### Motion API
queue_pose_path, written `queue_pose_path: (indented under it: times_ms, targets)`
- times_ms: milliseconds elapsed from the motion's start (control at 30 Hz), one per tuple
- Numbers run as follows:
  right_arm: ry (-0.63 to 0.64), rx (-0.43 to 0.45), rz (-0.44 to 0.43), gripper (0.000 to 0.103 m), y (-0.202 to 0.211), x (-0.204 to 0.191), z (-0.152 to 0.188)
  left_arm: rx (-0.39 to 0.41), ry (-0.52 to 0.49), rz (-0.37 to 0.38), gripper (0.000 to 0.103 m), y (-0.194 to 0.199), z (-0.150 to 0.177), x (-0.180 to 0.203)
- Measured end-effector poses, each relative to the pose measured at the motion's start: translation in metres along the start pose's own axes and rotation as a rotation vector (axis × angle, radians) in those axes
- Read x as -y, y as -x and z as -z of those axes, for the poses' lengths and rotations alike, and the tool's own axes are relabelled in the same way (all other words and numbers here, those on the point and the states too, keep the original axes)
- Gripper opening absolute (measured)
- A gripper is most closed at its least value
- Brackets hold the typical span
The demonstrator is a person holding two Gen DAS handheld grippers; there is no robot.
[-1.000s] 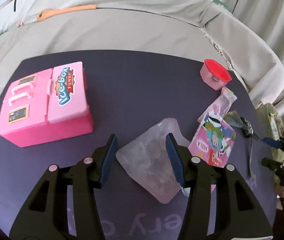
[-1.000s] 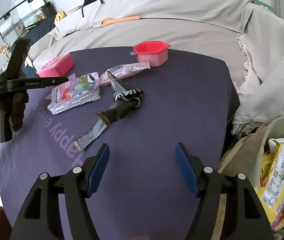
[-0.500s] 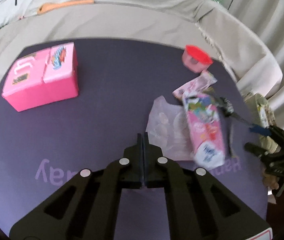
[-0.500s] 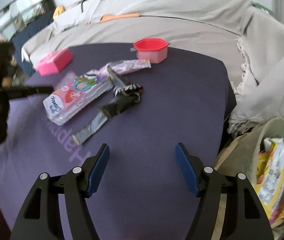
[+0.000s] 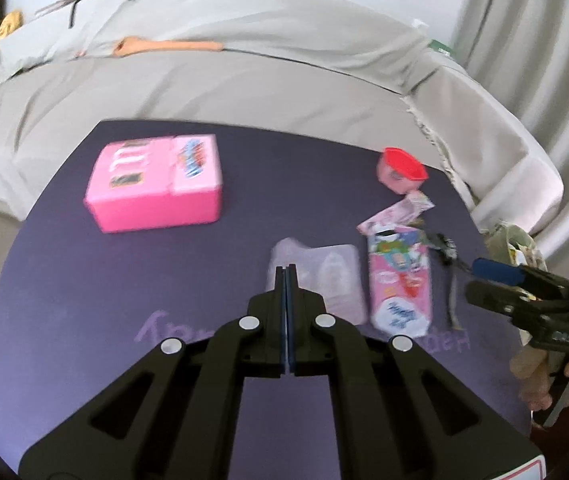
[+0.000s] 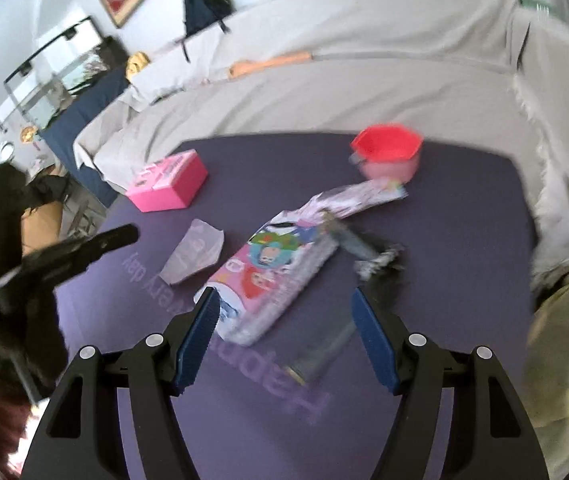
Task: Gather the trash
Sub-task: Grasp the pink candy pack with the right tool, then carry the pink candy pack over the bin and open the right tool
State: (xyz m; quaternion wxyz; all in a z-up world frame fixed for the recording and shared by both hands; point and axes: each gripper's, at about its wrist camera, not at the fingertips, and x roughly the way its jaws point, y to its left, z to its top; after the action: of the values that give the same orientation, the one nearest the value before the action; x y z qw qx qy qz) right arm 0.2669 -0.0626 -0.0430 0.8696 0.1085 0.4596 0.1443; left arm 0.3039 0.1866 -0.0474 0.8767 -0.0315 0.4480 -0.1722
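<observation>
A: Living room, beige-draped sofa point(image 5: 244, 80) behind, and I'm working over the dark purple tabletop point(image 5: 284, 168). What's changed on your feed?

B: My left tool point(image 5: 286, 276) has gone from spread around the clear plastic bag point(image 5: 324, 276) to fully clenched, pads together. In the right wrist view the bag point(image 6: 192, 254) lies flat on the tabletop, apart from that tool, so I'd judge the grab missed: nothing between the jaws.

A: And the other side?

B: The right tool point(image 6: 284, 332) is released, jaws wide, hovering above the cartoon-print packet point(image 6: 272, 280) and the dark crumpled wrapper point(image 6: 364, 252). It has drifted in over that pile from bare tabletop a second back.

A: So where's the trash?

B: All on the tabletop: bag, packet, dark wrapper, and the long pink wrapper point(image 6: 360, 196) just beside the red cup point(image 6: 388, 152). The pink toy box point(image 5: 156, 182) sits well apart. The sack point(image 6: 564, 340) at the right edge already holds wrappers. I'd reopen the left and retry the bag.
</observation>
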Motion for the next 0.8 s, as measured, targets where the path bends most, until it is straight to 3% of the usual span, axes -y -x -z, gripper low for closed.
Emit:
queue_pose_path:
  times_ms: [133,233,300,333,433,600,800]
  targets:
    - [-0.052,-0.032,0.033,0.065,-0.035,-0.009,-0.007,-0.012,0.064,0.025,0.001,0.000,0.011,-0.024]
    - [-0.020,-0.044,0.100,0.060,-0.053,-0.015,-0.012,-0.006,0.087,0.056,0.007,0.003,0.016,-0.034]
    - [0.044,-0.044,0.142,0.044,-0.058,-0.023,-0.014,-0.002,0.090,0.071,0.016,0.004,0.017,-0.036]
    - [0.076,-0.048,0.162,0.026,-0.059,-0.026,-0.015,0.000,0.088,0.082,0.020,0.004,0.018,-0.036]
    - [0.125,-0.076,0.087,0.010,-0.056,-0.031,-0.015,-0.006,0.079,0.105,0.032,-0.001,0.018,-0.032]
    - [0.157,0.005,0.075,0.009,-0.013,-0.032,-0.018,-0.037,0.042,0.119,0.036,-0.018,0.012,-0.019]
    - [0.136,0.112,0.122,0.009,0.046,-0.007,-0.017,-0.086,0.013,0.066,0.036,-0.046,-0.001,-0.002]
